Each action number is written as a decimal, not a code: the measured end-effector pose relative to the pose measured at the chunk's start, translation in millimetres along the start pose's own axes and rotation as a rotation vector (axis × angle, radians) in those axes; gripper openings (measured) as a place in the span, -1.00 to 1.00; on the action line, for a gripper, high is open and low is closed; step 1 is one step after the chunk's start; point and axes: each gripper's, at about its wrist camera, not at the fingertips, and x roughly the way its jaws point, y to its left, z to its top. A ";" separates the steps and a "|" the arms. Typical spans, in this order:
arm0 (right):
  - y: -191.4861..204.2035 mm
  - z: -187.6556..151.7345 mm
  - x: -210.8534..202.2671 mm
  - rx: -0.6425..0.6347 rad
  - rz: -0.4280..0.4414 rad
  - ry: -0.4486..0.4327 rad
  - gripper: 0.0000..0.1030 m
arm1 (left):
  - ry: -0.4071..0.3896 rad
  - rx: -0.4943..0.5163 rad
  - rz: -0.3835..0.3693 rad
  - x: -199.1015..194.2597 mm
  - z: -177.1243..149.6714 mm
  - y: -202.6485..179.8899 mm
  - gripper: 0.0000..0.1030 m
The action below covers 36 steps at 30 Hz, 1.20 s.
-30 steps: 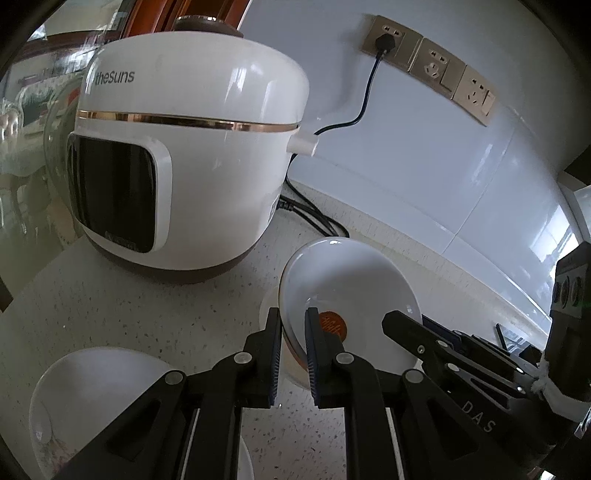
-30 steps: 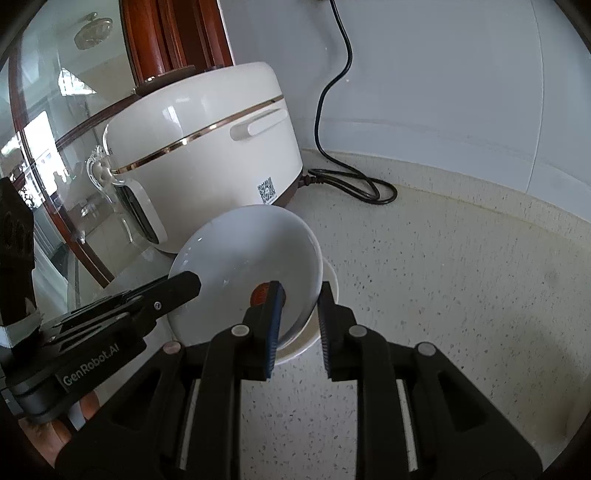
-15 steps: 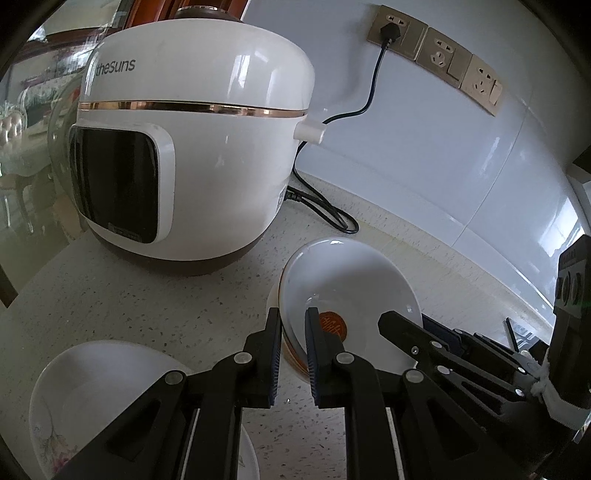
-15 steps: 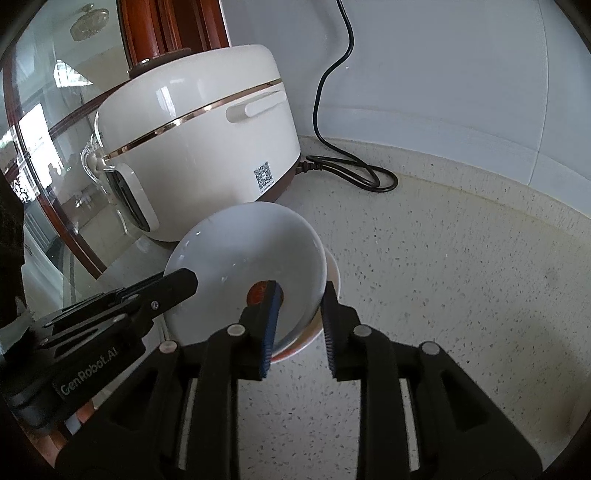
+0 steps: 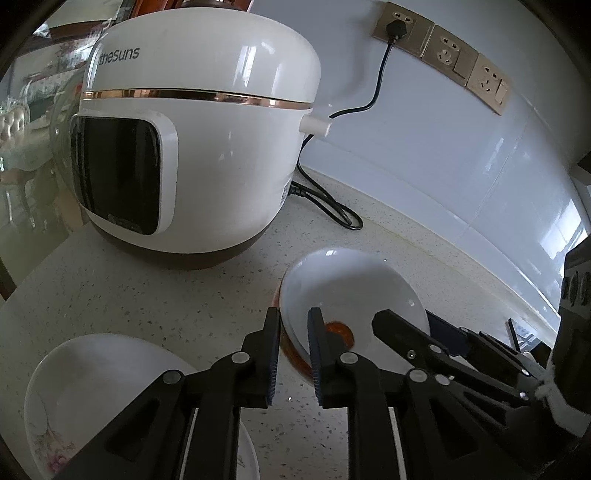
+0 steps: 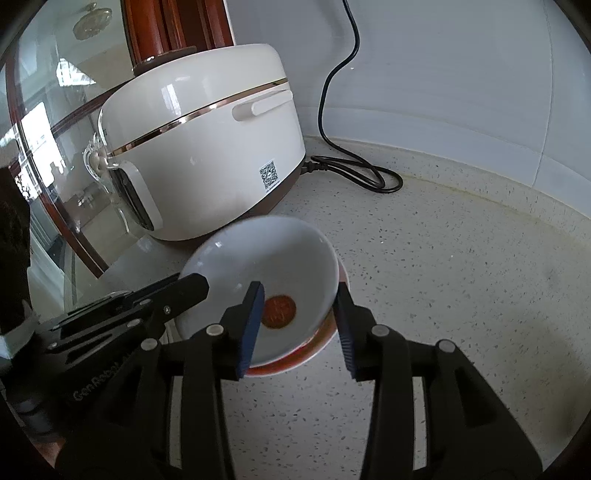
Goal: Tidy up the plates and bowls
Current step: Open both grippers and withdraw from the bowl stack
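Left wrist view: left gripper (image 5: 291, 332) has its jaws drawn narrow across the near rim of a white bowl (image 5: 351, 291), one finger outside the wall and one inside; the rim passes between the pads, so the gripper holds the bowl. The bowl has a red-orange outer band and a round orange mark on its inner floor, partly hidden by the inside finger. Whether the bowl touches the speckled countertop (image 5: 147, 295) or hangs just above it cannot be told. A second white dish with a faint floral print (image 5: 92, 387) lies at lower left, cut off by the frame edge and by the gripper body. The right gripper (image 5: 402, 328) enters from the right; only one finger shows clearly. A white rice cooker (image 5: 192, 129) stands behind, its cord running to a wall socket (image 5: 399, 26). Right wrist view: right gripper (image 6: 299, 314) stands with jaws wide apart, straddling the bowl's (image 6: 266, 258) near rim, with gaps at both pads. The left gripper's (image 6: 184, 291) finger lies along the bowl's left rim; its contact point is hidden. The bowl sits beside the cooker (image 6: 199, 155).
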 end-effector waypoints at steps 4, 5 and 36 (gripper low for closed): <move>-2.3 2.6 -8.3 0.010 -0.022 -0.046 0.18 | -0.015 -0.001 0.001 -3.1 1.4 1.1 -0.67; -3.5 3.4 -10.8 0.015 -0.018 -0.058 0.25 | -0.015 0.002 0.000 -2.9 1.7 0.4 -0.63; -24.5 3.5 -11.4 0.099 -0.122 -0.080 0.27 | -0.166 0.043 0.105 -2.9 -0.5 -13.6 0.05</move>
